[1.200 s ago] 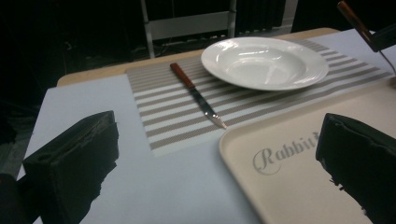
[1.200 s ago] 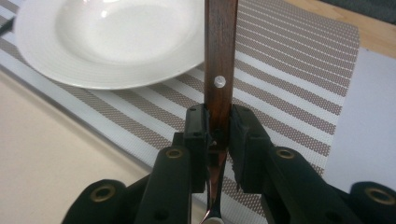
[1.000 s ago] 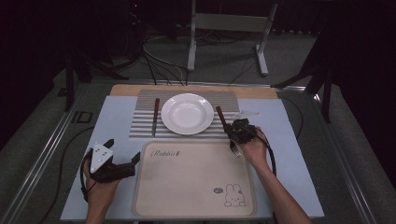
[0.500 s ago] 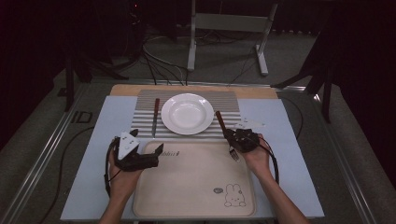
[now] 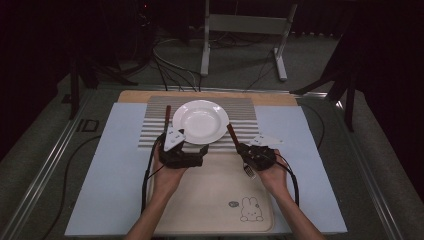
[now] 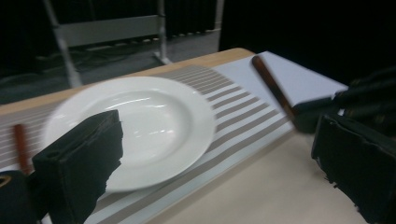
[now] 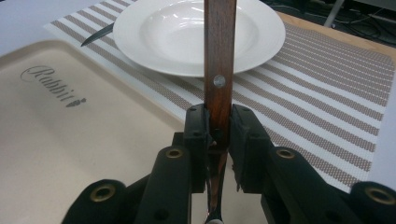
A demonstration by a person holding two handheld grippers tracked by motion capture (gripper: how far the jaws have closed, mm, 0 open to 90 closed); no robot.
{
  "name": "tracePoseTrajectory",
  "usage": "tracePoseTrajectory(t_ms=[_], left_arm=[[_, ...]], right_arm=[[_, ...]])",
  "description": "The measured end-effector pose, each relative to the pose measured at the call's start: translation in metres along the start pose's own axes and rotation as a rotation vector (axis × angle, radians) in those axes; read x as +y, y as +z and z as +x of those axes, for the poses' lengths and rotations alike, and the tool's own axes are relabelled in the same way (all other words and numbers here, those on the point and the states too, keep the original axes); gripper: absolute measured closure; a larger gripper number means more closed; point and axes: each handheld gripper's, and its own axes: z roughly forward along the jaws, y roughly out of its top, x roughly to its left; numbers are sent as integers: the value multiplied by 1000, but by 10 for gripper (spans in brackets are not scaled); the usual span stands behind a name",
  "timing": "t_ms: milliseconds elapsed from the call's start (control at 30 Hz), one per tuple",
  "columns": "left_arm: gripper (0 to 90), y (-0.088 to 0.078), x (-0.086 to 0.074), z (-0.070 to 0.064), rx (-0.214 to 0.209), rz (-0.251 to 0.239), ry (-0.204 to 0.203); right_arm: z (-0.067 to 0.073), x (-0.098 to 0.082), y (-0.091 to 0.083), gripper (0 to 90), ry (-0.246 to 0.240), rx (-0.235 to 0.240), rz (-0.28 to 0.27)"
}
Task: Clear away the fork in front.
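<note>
A white plate (image 5: 201, 121) rests on a striped placemat (image 5: 250, 116). My left gripper (image 5: 189, 149) hovers at the plate's near rim, over the far left edge of the cream tray (image 5: 215, 200). In the left gripper view the left gripper (image 6: 219, 135) is open with the plate (image 6: 140, 126) ahead between its jaws. My right gripper (image 5: 255, 152) is shut on a fork's wooden handle (image 7: 219, 60), just right of the plate. The fork's tines (image 5: 248, 171) hang over the tray. A knife (image 5: 167, 116) with a brown handle lies left of the plate.
The tray carries a rabbit drawing (image 5: 247, 210) and sits on a pale blue mat (image 5: 110, 170). A metal stand (image 5: 240, 30) and cables lie beyond the table's far edge. The knife blade (image 7: 95, 35) points past the plate toward the tray.
My left gripper has swung from the tray's left side rightward and forward to the plate's near rim. The right gripper, still holding the fork, has shifted slightly.
</note>
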Motion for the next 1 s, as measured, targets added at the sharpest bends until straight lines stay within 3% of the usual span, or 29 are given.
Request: tracePoseTrajectory(t_ms=[100, 167, 200, 367, 433, 667, 800, 1000], left_arm=[[78, 24, 2, -9, -37, 23, -27], [89, 29, 3, -11, -41, 27, -37], [146, 39, 4, -18, -34, 33, -38], [186, 54, 5, -26, -76, 60, -56], [257, 59, 5, -28, -96, 61, -79], [619, 71, 2, -32, -206, 85, -147], [740, 70, 1, -29, -218, 83, -177], [777, 68, 3, -29, -247, 67, -186]], right_arm=[[5, 0, -2, 777, -3, 10, -18], [7, 0, -2, 777, -6, 12, -22], [10, 0, -3, 776, -13, 13, -33], [16, 0, -4, 776, -30, 20, -49], [18, 0, -5, 776, -40, 22, -60], [26, 0, -5, 776, -47, 32, -94], [26, -2, -7, 776, -42, 34, -112], [26, -2, -10, 763, -31, 48, -125]])
